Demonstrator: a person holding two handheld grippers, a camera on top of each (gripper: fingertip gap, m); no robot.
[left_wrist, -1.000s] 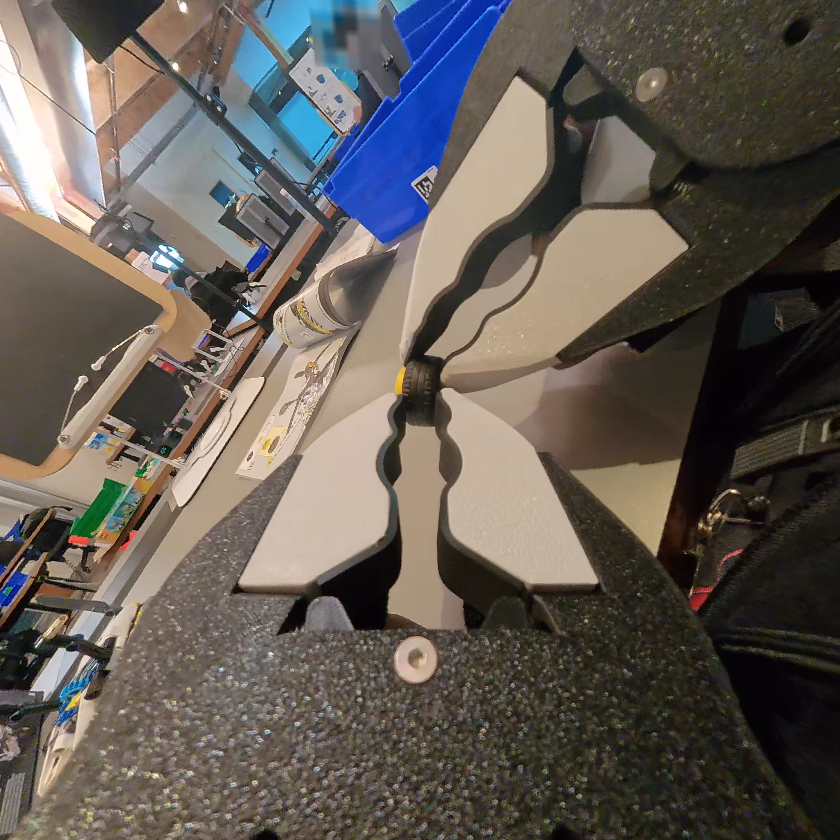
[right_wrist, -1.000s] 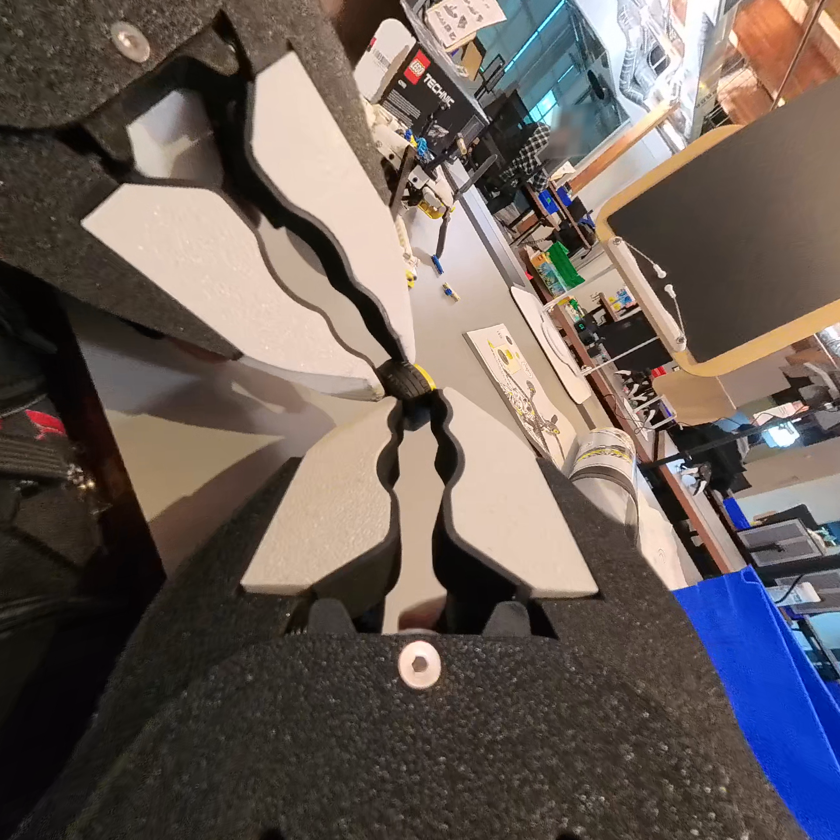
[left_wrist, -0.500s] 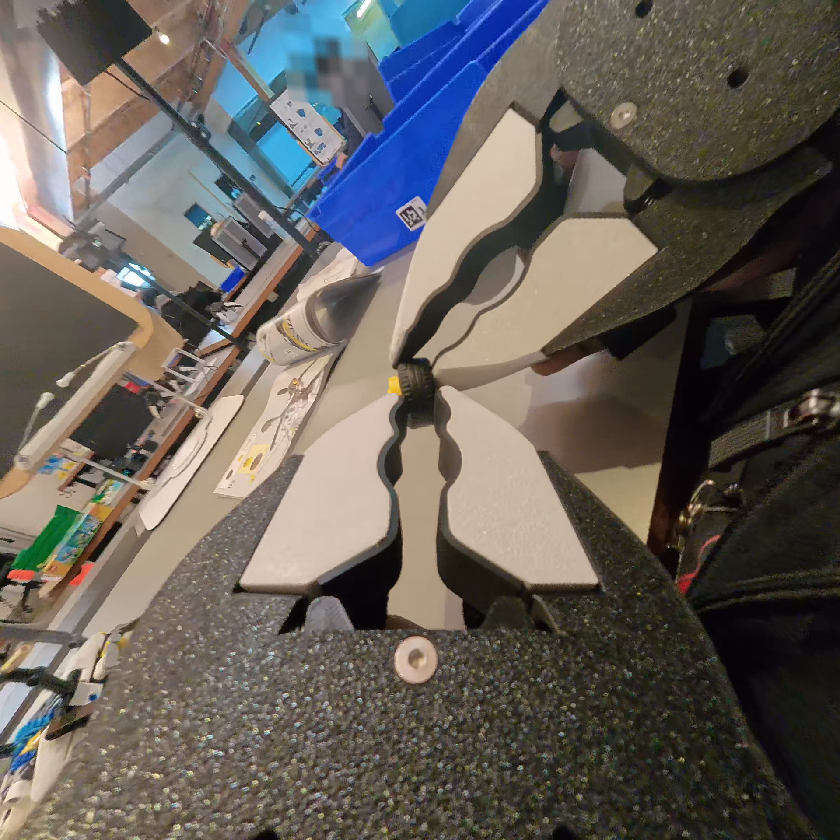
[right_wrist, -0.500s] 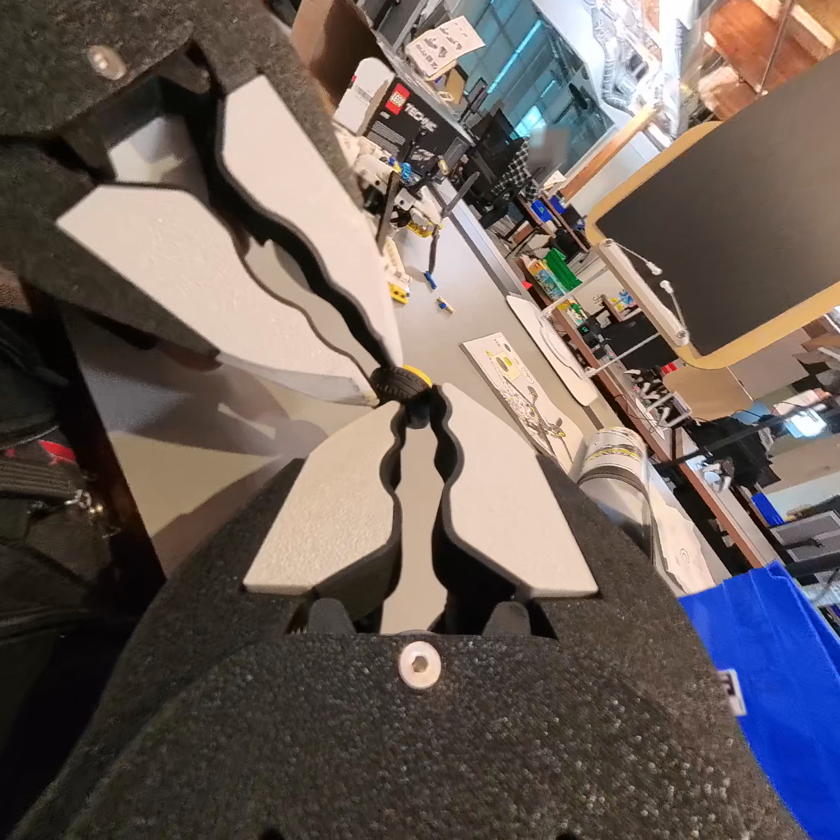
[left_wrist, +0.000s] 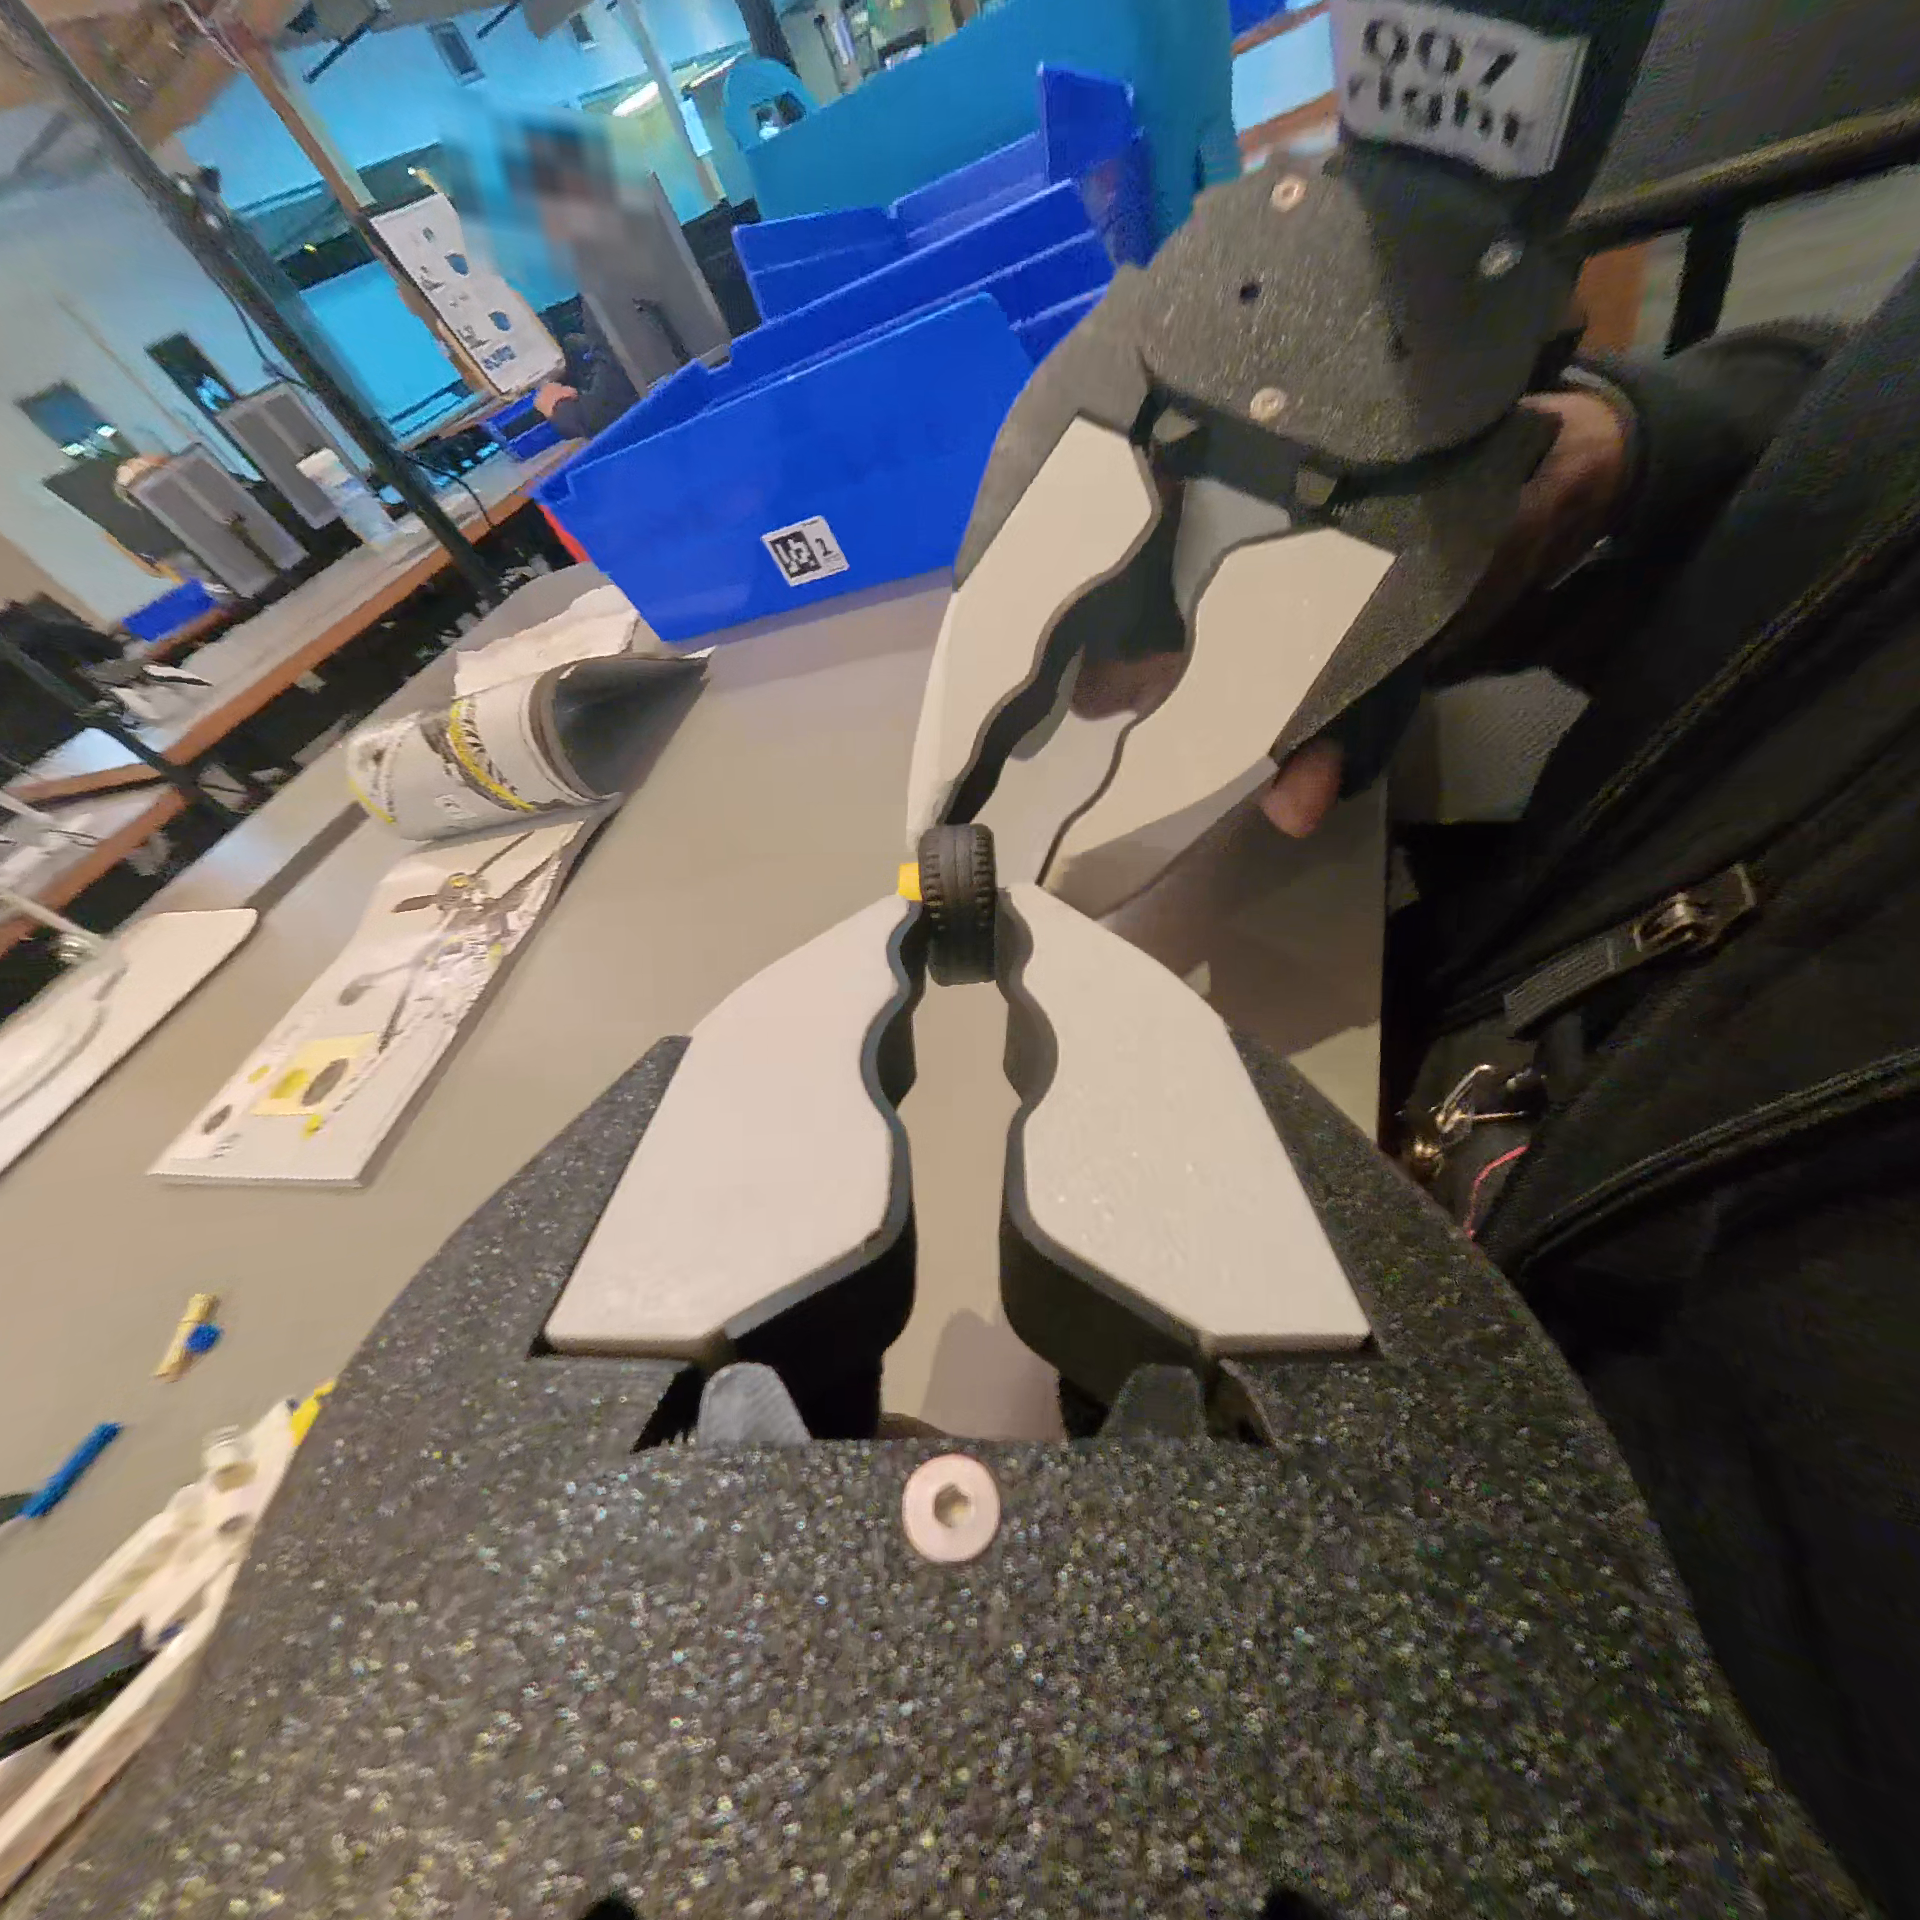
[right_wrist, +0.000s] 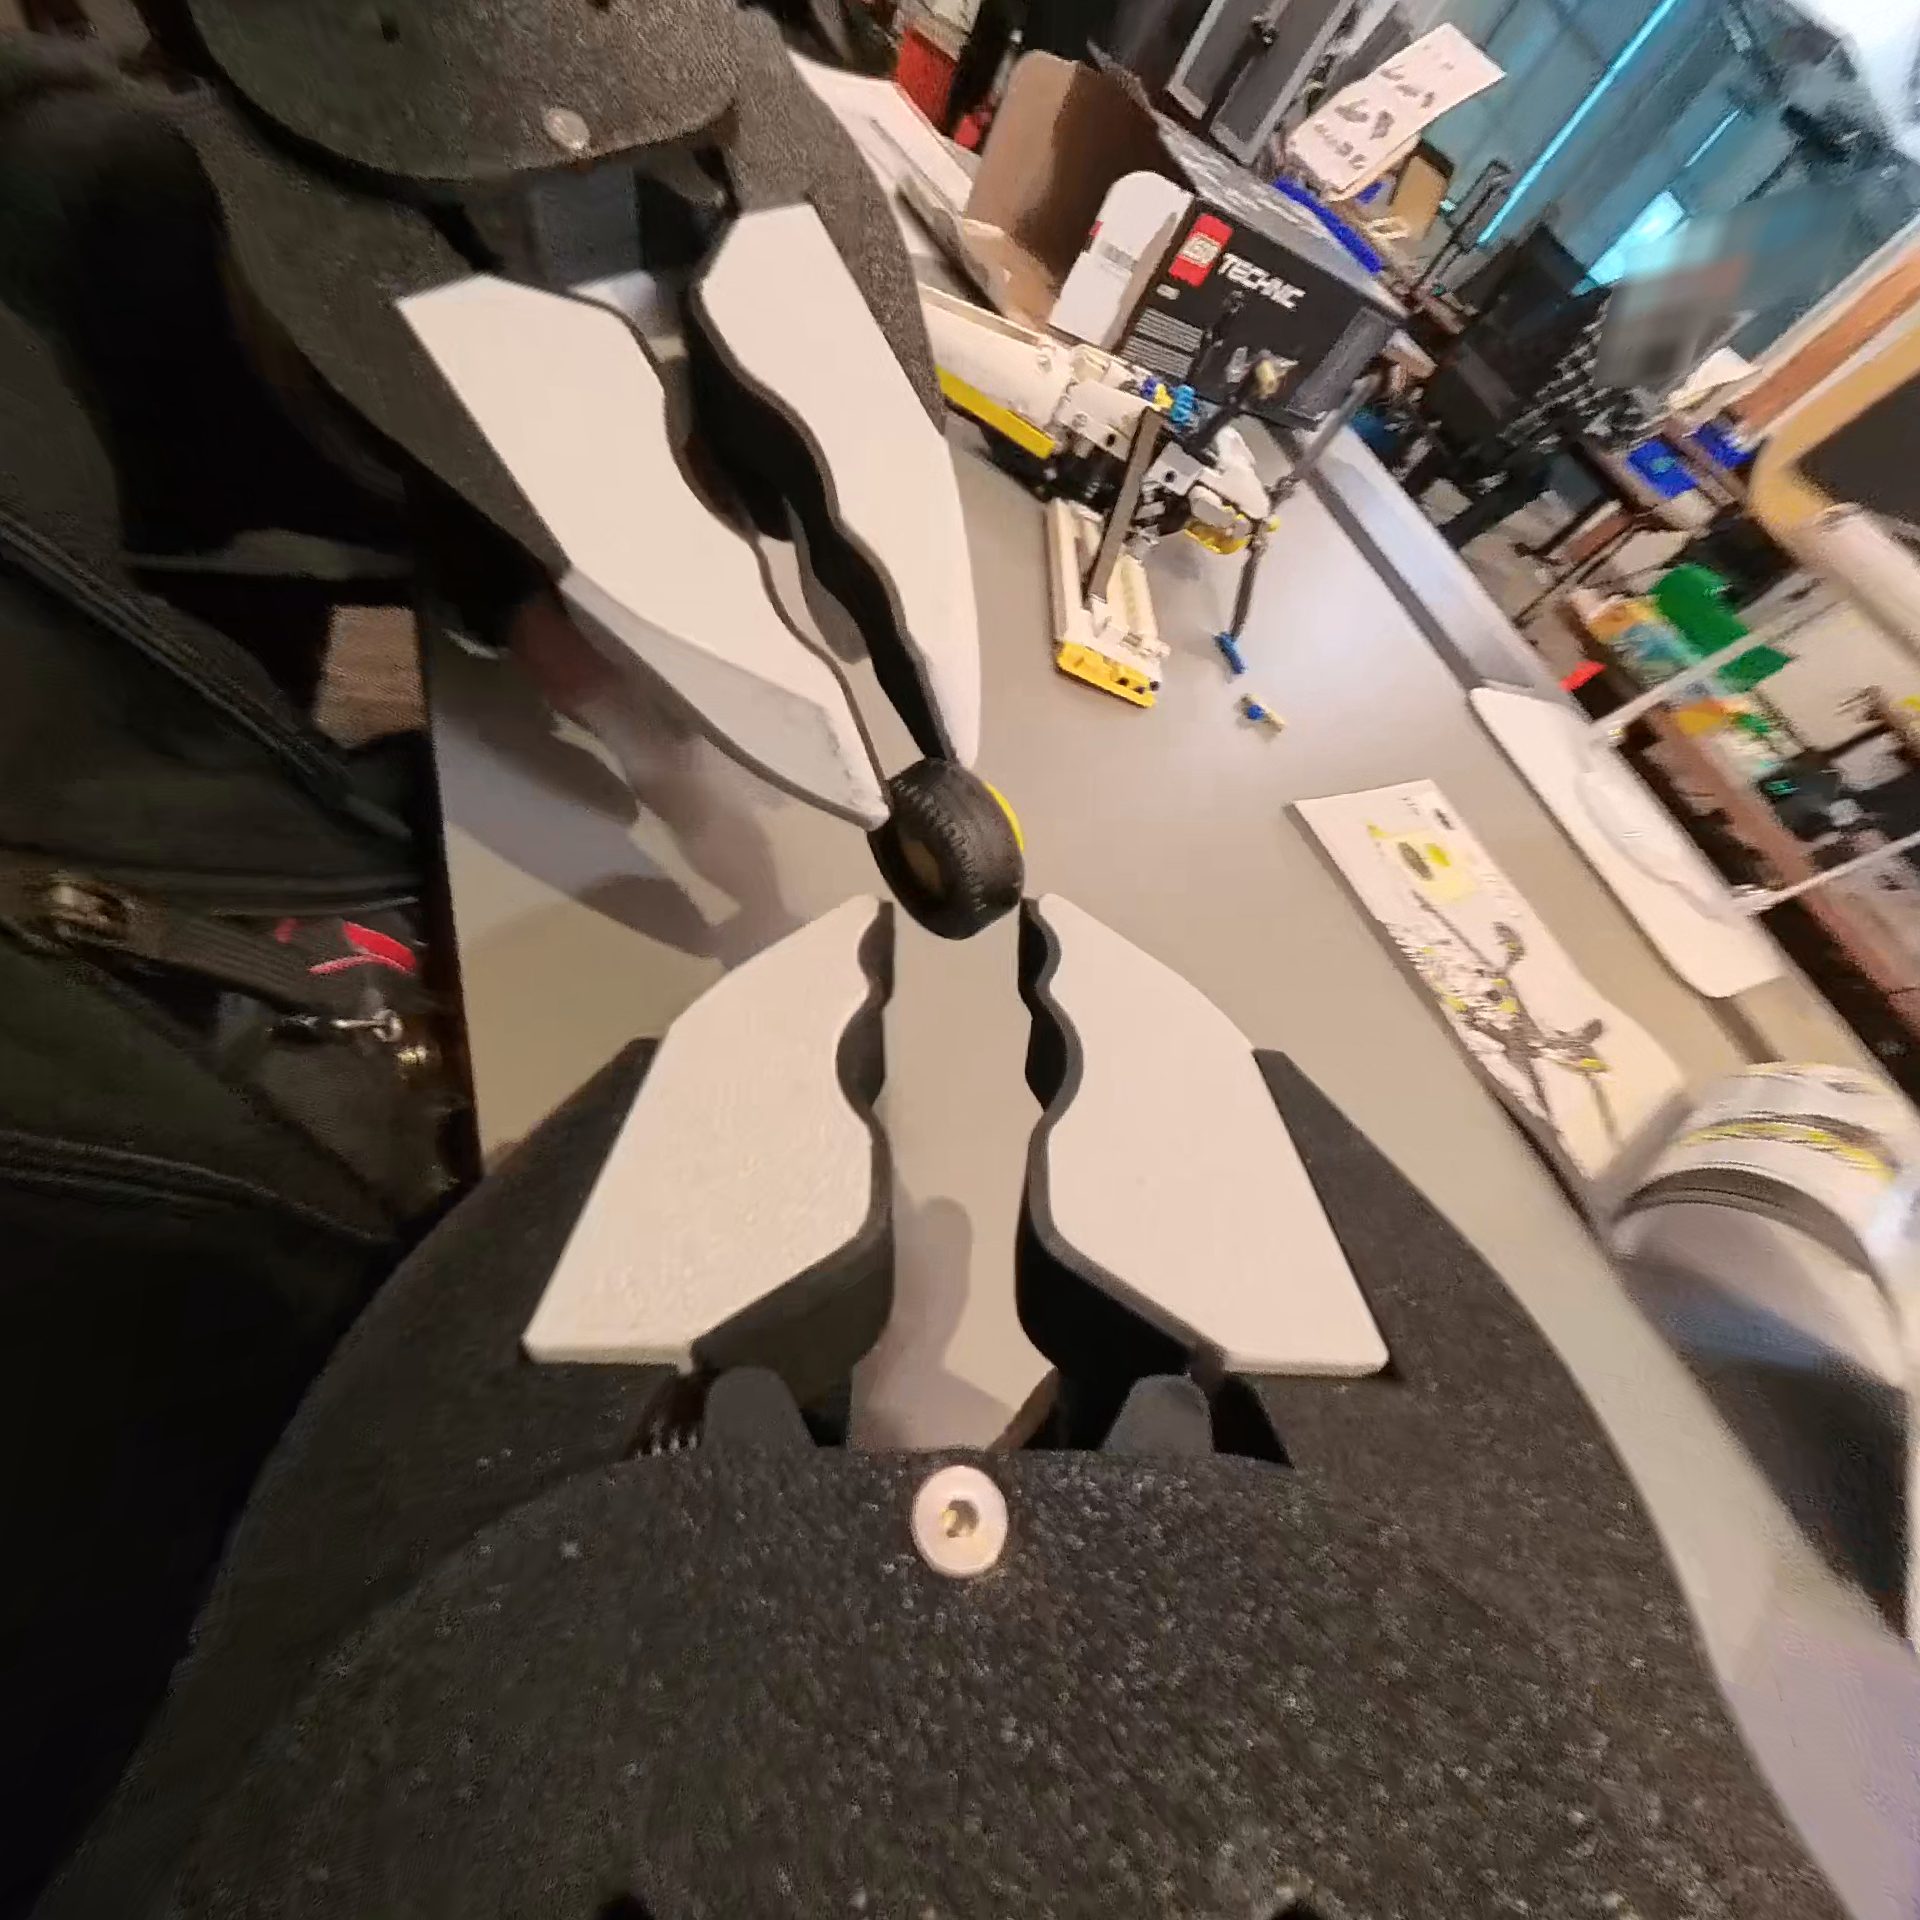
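Holding: left gripper (left_wrist: 958, 914) alone has the small black wheel (left_wrist: 958, 883) with the yellow hub, in the air above the grey table (left_wrist: 727, 790).
Left view, fingers: left fingers (left_wrist: 790, 1039) nearly closed, with the tips pressed on both sides of the tyre.
Left view, other gripper: right gripper (left_wrist: 987, 831) faces it from above. Its tips are right at the wheel's top edge, spread wider than the tyre. Contact can't be told from here.
Left view, around: person's hand (left_wrist: 1320, 790) behind the right gripper. Rolled booklet (left_wrist: 499, 758), flat booklet (left_wrist: 343, 1039) and loose small pieces (left_wrist: 192, 1330) lie on the table. Blue bins (left_wrist: 831, 457) stand farther back.
Right view, fingers: right gripper (right_wrist: 956, 914) is part open and grips nothing. The wheel (right_wrist: 951, 862) sits just ahead of and between its tips, with a sliver of table showing on each side.
Right view, other gripper: left gripper (right_wrist: 914, 790) comes in from the top, its tips pinching the tyre.
Right view, around: white and yellow brick model (right_wrist: 1112, 540) and a dark box (right_wrist: 1257, 312) stand well behind. A booklet (right_wrist: 1455, 914) lies to the right.
Change: half a second ago both pairs of fingers pinched the wheel. Now the right pair has let go and stands apart.
Meaning: the wheel's weight is on the left fingers only; the right gripper is free but stays close.
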